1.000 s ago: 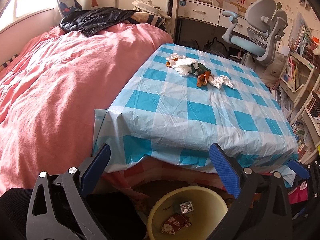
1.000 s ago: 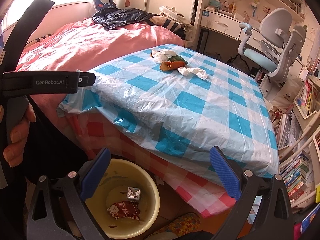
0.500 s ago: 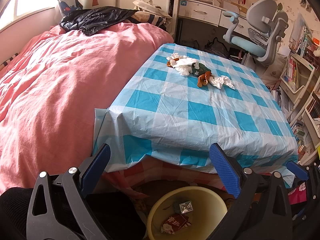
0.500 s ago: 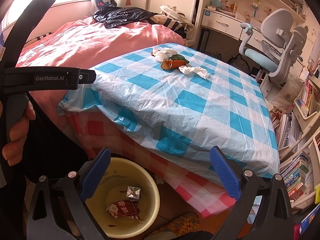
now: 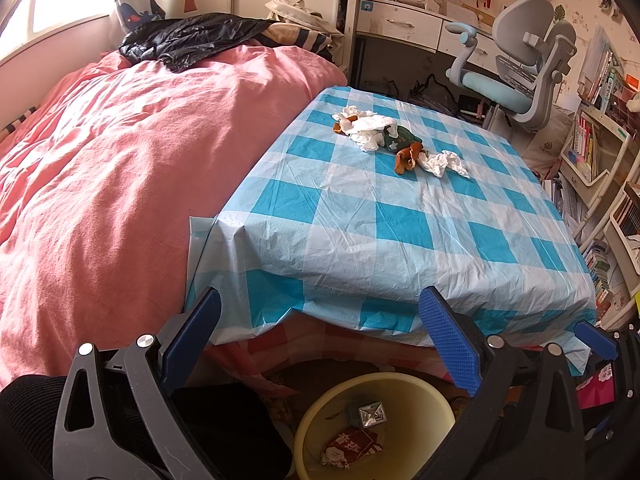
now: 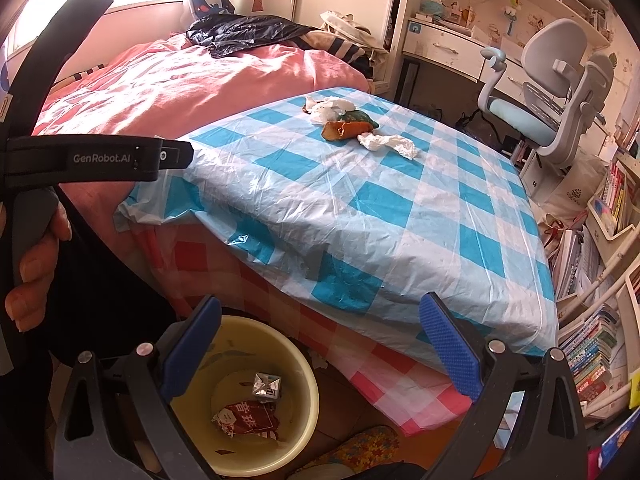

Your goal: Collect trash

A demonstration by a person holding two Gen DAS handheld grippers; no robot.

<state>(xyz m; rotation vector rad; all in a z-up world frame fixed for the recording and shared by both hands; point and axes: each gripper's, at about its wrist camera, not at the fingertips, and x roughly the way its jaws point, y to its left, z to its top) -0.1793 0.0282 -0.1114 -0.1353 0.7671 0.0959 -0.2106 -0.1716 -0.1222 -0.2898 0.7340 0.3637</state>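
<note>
Crumpled white tissues (image 5: 445, 163) (image 6: 387, 144), an orange peel (image 5: 406, 157) (image 6: 345, 129) and a green wrapper (image 5: 401, 137) lie together at the far side of the blue checked table (image 5: 400, 232) (image 6: 360, 208). A yellow bin (image 5: 424, 396) (image 6: 296, 436) stands on the floor below the table's near edge, holding a red packet (image 6: 246, 420) and a silver foil piece (image 6: 267, 384). My left gripper (image 5: 320, 336) hangs open above the bin, empty. My right gripper (image 6: 320, 340) is open and empty too, over the bin's right rim.
A bed with a pink quilt (image 5: 120, 168) runs along the table's left side, a black jacket (image 5: 188, 40) at its far end. A grey desk chair (image 5: 516, 72) and a desk stand behind the table. Bookshelves (image 6: 600, 280) line the right. A hand (image 6: 36, 256) holds the left gripper's handle.
Both views have crept slightly closer to the table and lower. The trash on the table and in the bin has not moved. Both grippers stay open.
</note>
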